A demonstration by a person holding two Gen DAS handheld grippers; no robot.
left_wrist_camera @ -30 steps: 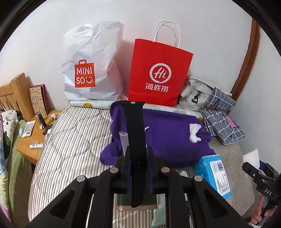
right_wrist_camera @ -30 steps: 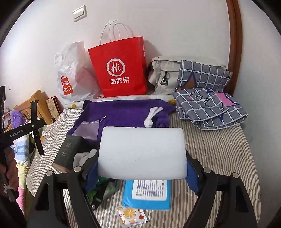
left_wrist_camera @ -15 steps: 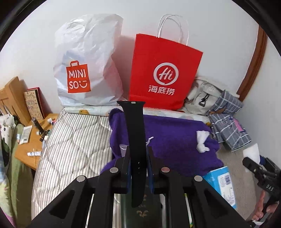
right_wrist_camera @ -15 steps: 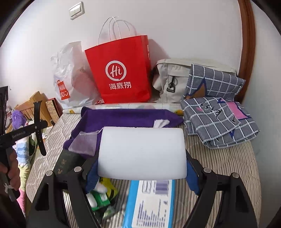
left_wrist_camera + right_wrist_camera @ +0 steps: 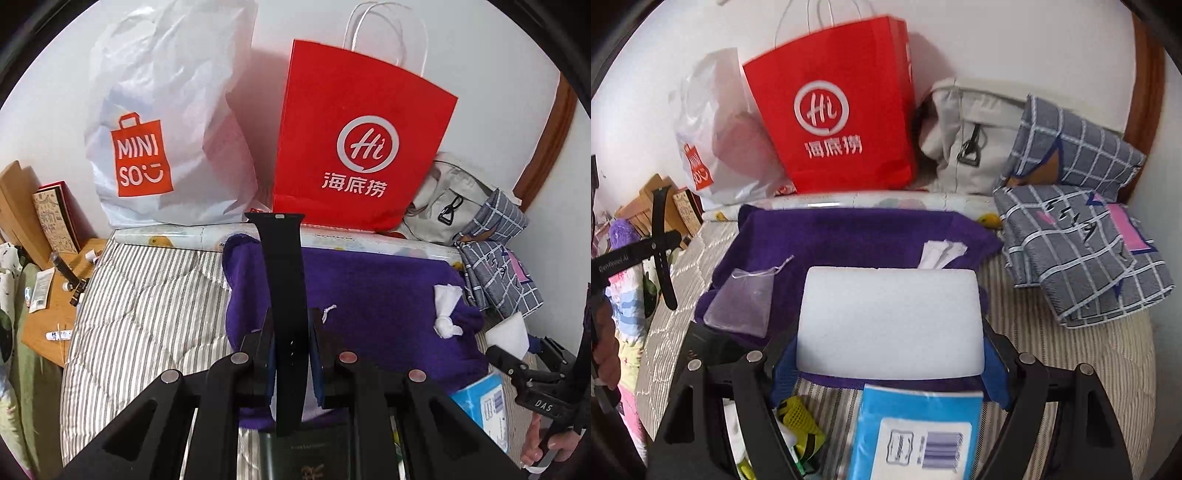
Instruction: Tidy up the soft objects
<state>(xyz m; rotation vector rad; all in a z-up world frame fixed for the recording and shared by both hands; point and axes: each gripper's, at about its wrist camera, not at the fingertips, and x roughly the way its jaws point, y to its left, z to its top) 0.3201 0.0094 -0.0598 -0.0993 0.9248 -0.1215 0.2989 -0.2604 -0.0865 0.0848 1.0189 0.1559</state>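
soft objects, left wrist view: black strap clamped upright in my left tongs, above the purple towel on the bed; nothing sorted yet, i judge. right wrist view: white sponge clamped wide in my right tongs; blue packet and pouch lie loose.

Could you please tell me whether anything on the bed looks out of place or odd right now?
Yes: a crumpled white tissue lies loose on the purple towel, like litter among the soft things. The red paper bag leans tilted against the wall in the right wrist view. Nothing looks spilled or damaged.
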